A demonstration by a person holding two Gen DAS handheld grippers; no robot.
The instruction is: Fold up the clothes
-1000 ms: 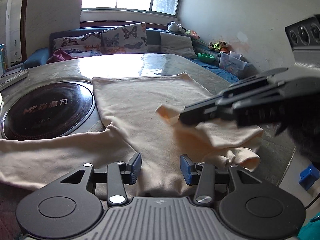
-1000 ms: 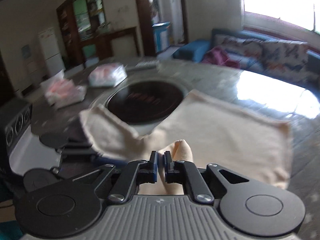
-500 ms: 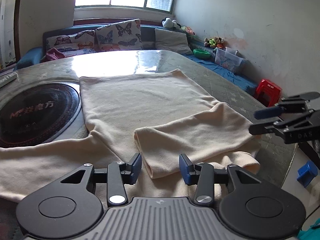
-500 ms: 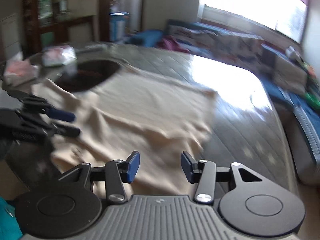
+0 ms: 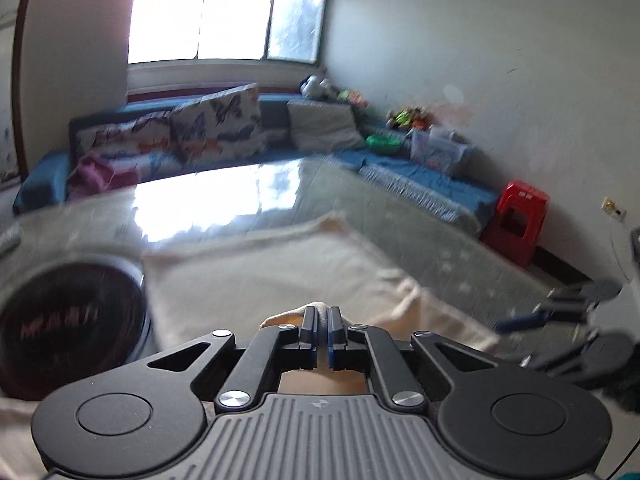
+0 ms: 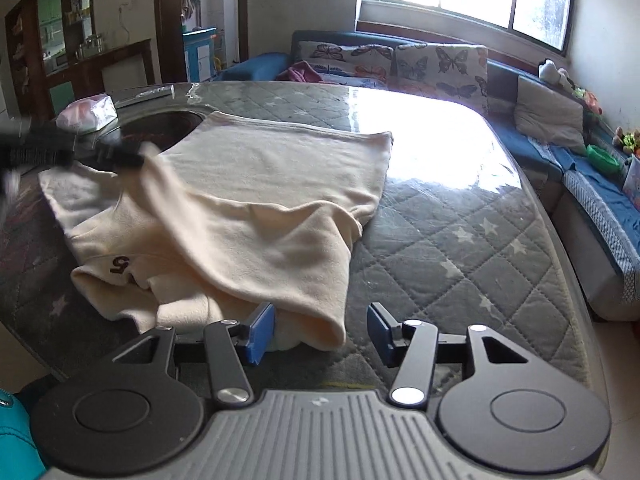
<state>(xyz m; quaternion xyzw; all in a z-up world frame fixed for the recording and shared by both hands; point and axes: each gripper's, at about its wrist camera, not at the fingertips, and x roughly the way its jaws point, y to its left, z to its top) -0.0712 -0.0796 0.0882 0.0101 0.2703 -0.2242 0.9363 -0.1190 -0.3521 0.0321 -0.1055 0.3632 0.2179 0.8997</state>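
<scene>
Your left tongs (image 5: 321, 322) are clamped on a fold of the cream sweatshirt (image 6: 256, 208) sprawled on the quilted tabletop (image 6: 460, 248); right tongs (image 6: 320, 330) are opening, empty. It's soft, light, droopy: pinch cuffs or hems.

**Layout: garment on table, sofa behind**

Sweatshirt (image 6: 256, 184) is lying on the quilted table (image 6: 460, 248), its far-left edge overlapping the round cooktop (image 5: 68, 332). Packet (image 6: 86, 114) is sitting left of the cooktop. Sofa (image 6: 400, 60) is running behind the table and along its right. Stool (image 5: 516, 222) is standing right of the table.
</scene>
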